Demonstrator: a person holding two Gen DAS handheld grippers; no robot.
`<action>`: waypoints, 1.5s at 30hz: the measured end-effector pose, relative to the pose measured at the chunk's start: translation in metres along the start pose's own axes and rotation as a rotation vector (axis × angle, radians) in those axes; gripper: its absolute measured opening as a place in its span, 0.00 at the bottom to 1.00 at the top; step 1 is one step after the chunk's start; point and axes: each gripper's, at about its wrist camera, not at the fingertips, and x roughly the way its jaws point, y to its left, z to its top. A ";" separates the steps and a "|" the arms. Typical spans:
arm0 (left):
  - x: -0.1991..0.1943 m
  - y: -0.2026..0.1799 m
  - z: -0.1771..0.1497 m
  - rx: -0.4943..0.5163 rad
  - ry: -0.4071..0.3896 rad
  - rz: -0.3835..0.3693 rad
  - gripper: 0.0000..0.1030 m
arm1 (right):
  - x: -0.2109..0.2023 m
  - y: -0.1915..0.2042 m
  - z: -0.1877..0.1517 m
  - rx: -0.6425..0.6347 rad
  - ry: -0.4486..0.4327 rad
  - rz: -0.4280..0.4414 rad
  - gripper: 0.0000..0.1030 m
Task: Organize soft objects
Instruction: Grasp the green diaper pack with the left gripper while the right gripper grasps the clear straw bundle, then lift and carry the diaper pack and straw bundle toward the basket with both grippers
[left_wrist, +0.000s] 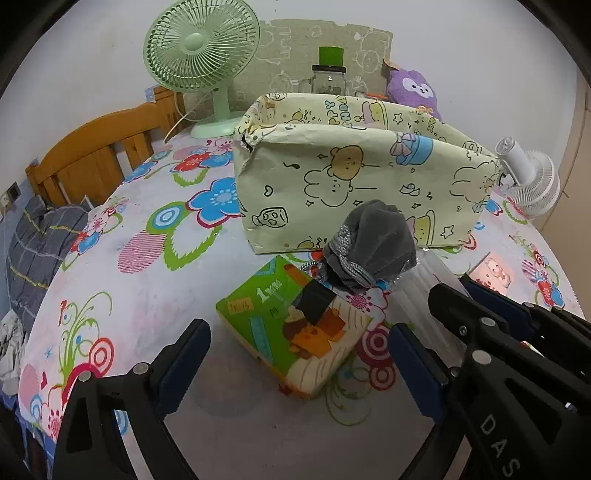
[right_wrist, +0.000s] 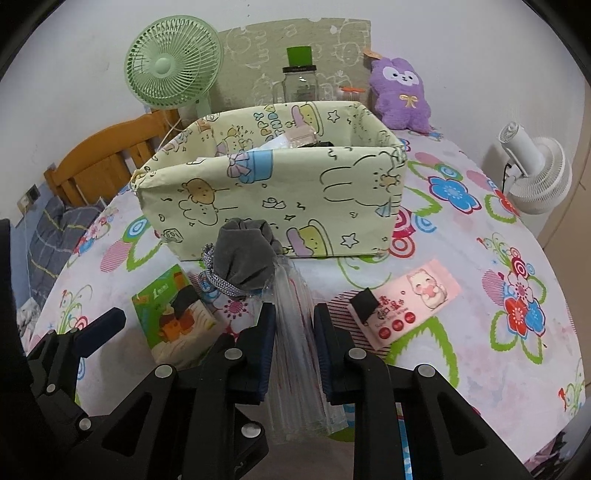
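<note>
My right gripper is shut on a clear plastic bag. A grey cloth bundle with a silvery braided cord sits at the bag's far end, just in front of the cream cartoon-print box. In the left wrist view the same grey bundle hangs before the box, with the right gripper behind it. My left gripper is open above a green tissue pack and touches nothing. The green tissue pack lies left of the bag.
A pink wipes pack lies right of the bag on the flowered tablecloth. A purple plush, a glass jar and a green fan stand behind the box. A white fan stands at the right edge.
</note>
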 end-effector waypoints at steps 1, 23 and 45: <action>0.002 0.000 0.001 0.007 0.000 -0.003 0.95 | 0.001 0.000 0.000 0.001 0.001 -0.003 0.24; 0.019 -0.004 0.003 0.038 0.027 -0.033 0.83 | 0.010 -0.002 -0.001 0.034 0.025 -0.007 0.23; -0.034 -0.020 -0.003 0.021 -0.050 -0.024 0.82 | -0.042 -0.015 -0.010 0.065 -0.068 0.018 0.23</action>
